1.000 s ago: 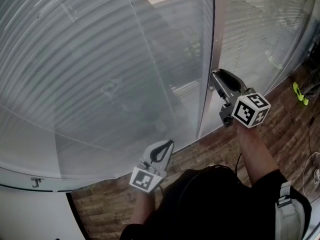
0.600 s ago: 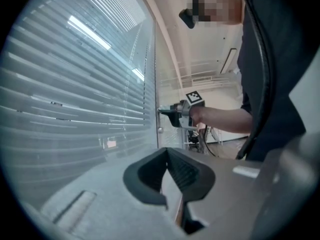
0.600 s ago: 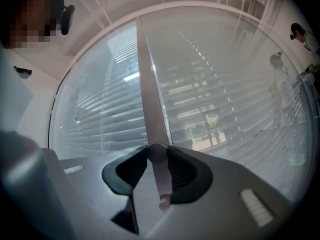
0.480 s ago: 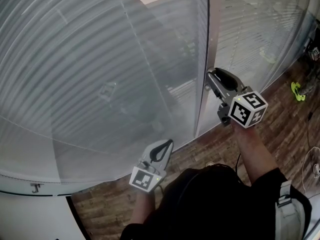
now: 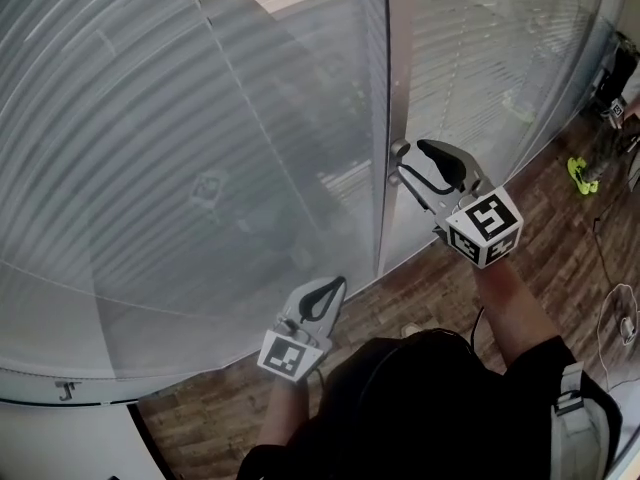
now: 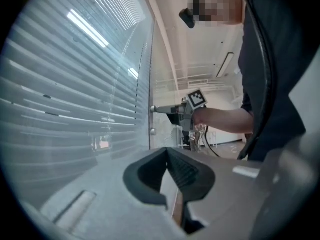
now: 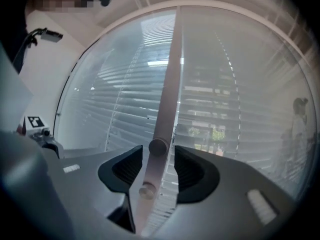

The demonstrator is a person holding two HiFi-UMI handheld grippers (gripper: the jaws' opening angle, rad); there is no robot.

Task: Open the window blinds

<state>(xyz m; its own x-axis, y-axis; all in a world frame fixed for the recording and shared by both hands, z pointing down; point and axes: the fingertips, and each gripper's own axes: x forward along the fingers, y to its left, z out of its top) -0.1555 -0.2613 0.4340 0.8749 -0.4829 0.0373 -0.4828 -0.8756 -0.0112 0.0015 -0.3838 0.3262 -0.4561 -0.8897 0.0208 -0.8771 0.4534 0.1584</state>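
Observation:
Grey slatted blinds (image 5: 150,148) hang behind glass on both sides of a pale upright frame post (image 5: 398,88). A small round knob (image 5: 399,150) sticks out of that post. My right gripper (image 5: 418,168) points level at it. In the right gripper view the knob (image 7: 158,146) stands between the two pads with a gap on each side, and a second knob (image 7: 147,190) sits lower on the post. These jaws have just been opening and are open. My left gripper (image 5: 325,294) hangs lower left near the glass, shut and empty; its own view shows the blinds (image 6: 65,99).
A wooden floor (image 5: 560,248) runs along the window's foot. A bright green object (image 5: 577,173) and a thin cable (image 5: 610,308) lie on it at right. A white ledge (image 5: 60,428) sits lower left. A person (image 7: 299,119) shows at the right edge of the right gripper view.
The right gripper has rolled at the knob and its jaws have spread apart. The post and window have shifted left in the head view. The left gripper stays shut.

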